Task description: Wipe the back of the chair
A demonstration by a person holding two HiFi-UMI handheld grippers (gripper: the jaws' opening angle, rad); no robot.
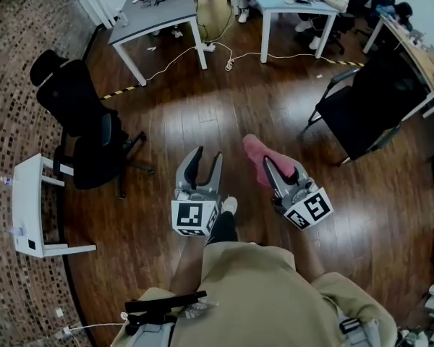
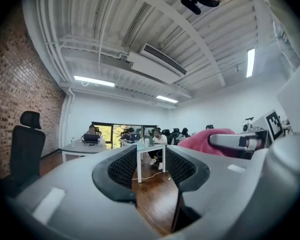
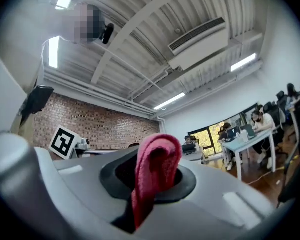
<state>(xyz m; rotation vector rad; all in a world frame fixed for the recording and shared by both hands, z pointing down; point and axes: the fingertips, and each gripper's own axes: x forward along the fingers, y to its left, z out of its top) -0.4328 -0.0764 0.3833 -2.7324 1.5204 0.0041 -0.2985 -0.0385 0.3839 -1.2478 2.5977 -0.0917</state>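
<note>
My right gripper (image 1: 273, 166) is shut on a pink cloth (image 1: 254, 153), held above the wooden floor in front of me. In the right gripper view the cloth (image 3: 157, 166) stands folded up between the jaws of the right gripper (image 3: 152, 179). My left gripper (image 1: 202, 163) hangs beside it, open and empty; in the left gripper view the left gripper (image 2: 150, 170) has floor showing between its pads. A black office chair (image 1: 79, 114) with a headrest stands well off to my left, its back (image 2: 24, 149) at the left edge of that view. The cloth (image 2: 205, 141) shows at the right there.
A second black chair (image 1: 369, 107) stands to the right by a desk. A small white table (image 1: 27, 208) sits at the far left on the carpet. Grey desks (image 1: 155, 16) with people seated and floor cables (image 1: 239, 55) lie ahead. My own legs fill the bottom of the head view.
</note>
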